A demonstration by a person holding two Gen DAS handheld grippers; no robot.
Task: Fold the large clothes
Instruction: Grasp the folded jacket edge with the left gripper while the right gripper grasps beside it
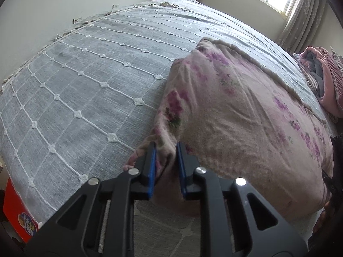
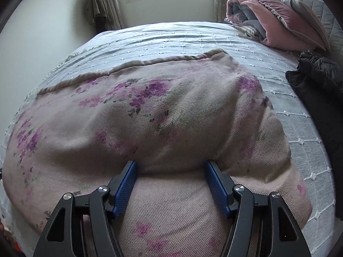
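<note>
left gripper clenched on floral blanket near-left corner, for folding | right gripper spread, straddling near fold, unclamped

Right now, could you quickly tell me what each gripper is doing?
Left gripper: shut on a bunched corner of the floral blanket.
Right gripper: jaws wide around a thick blanket fold; grip cannot be told.
</note>
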